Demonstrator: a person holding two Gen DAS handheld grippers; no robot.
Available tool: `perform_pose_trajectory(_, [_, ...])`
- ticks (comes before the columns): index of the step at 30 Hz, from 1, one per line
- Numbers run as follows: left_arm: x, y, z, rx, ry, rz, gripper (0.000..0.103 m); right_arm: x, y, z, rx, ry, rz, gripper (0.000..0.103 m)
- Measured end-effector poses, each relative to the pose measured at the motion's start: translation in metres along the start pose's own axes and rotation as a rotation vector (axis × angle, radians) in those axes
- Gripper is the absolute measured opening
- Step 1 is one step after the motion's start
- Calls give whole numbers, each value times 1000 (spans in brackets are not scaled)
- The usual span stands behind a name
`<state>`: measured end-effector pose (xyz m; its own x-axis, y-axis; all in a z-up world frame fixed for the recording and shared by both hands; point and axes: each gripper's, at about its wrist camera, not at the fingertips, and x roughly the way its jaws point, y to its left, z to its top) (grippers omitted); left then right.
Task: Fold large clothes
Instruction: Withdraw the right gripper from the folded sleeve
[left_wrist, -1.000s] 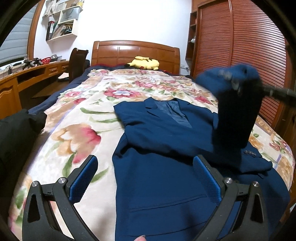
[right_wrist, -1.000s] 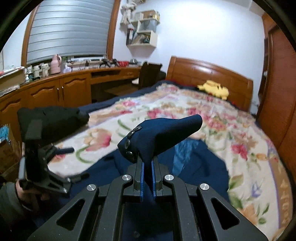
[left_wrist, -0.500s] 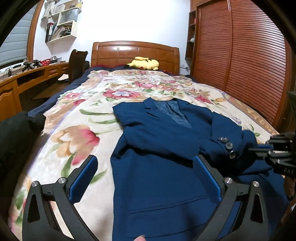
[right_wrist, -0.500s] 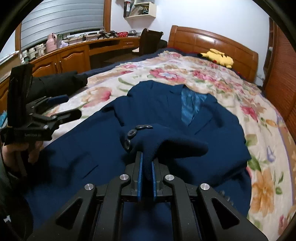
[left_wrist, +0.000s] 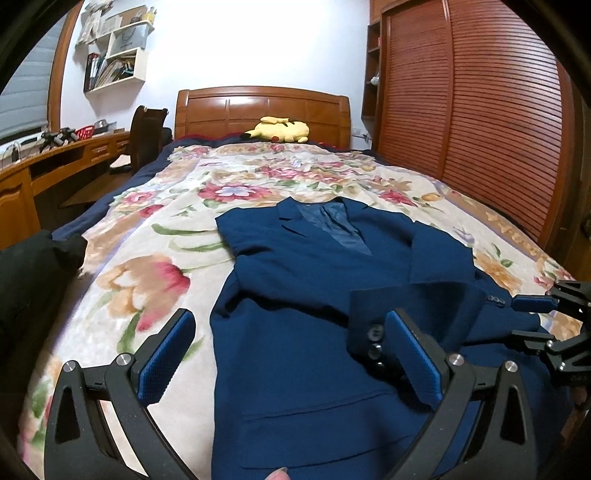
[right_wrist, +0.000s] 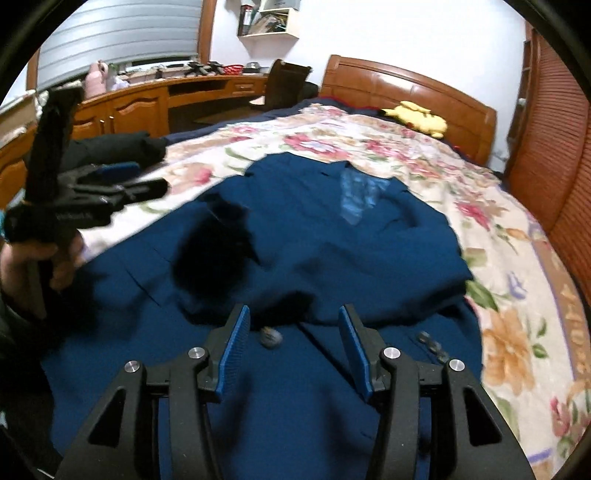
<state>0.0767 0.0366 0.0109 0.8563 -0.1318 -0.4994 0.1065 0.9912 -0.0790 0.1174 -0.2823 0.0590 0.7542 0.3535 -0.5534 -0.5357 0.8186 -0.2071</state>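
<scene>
Nearest in the left wrist view, the left gripper (left_wrist: 291, 354) stands wide apart with nothing between its blue pads, poised above the near hem of the jacket (left_wrist: 295, 332). In the right wrist view, the right gripper (right_wrist: 291, 350) has just been opening; its jaws now stand about half apart, and the sleeve (left_wrist: 417, 314) lies released on the cloth below them, not pinched. That sleeve is folded across the jacket front, its cuff and 3 buttons (left_wrist: 375, 345) resting just beside the left gripper's right pad. The jacket lies face up on the near half of the bed (left_wrist: 155, 236), collar toward the far headboard (left_wrist: 262, 110), lining showing at the open neck. Judgement: the cloth looks soft but of fair weight, with stiffer shoulders and lapels; it should drape and hold a crease rather than slide, though the smooth lining may slip. Best holds appear to be the hem corners, the shoulder seams and the cuffs; pinching at the buttons risks a poor grip. To the near left, a black garment (left_wrist: 33, 280) lies at the bed's edge. Farther off, a yellow plush toy (left_wrist: 279, 130) rests against the headboard. On the far left wall, open shelves (left_wrist: 118, 64) hold books and papers; 1 small red basket (left_wrist: 85, 130) sits on the desk (left_wrist: 62, 155), contents too small to tell.
</scene>
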Motion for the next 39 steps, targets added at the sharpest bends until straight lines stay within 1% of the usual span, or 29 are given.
perform_pose_trajectory(4, [-3,-9,1,10,-3,-20,103,6,-10,-15,25,35,-64,52])
perform_pose_trajectory(10, [-10,-20,2,17,-20,-45,103,25,-31,-26,77,101,-155,52])
perform_pose_trajectory(12, [-13,-21,2,12,-26,-55,103,32,-37,-29,104,124,-144,52])
perform_pose_trajectory(15, [-19,-18,5,5,-47,-57,103,39,-39,-32,152,130,-102,52])
perform_pose_trajectory(18, [-26,-10,7,-15,-68,-56,103,40,-34,-33,160,114,-105,52])
perform_pose_trajectory(21, [-25,-3,8,-27,-65,-50,103,43,-25,-33,144,105,-123,52])
perform_pose_trajectory(23, [-18,-2,6,-23,-42,-46,103,45,-21,-34,138,102,-131,52])
perform_pose_trajectory(25, [-8,-4,3,-6,-3,-41,103,45,-19,-34,138,100,-130,52])
perform_pose_trajectory(27, [3,-9,-2,22,45,-30,103,44,-23,-38,145,96,-125,52])
perform_pose_trajectory(28, [5,-11,-5,30,60,-32,103,43,-22,-38,147,94,-124,52])
perform_pose_trajectory(32, [23,-15,-16,64,163,-45,103,39,-29,-45,150,86,-121,52])
perform_pose_trajectory(33, [30,-15,-19,65,198,-46,103,41,-33,-45,150,85,-121,52])
perform_pose_trajectory(36, [42,-11,-25,44,264,-55,103,41,-36,-45,148,79,-123,52])
perform_pose_trajectory(39, [48,-6,-28,16,294,-67,102,39,-34,-47,144,68,-129,52])
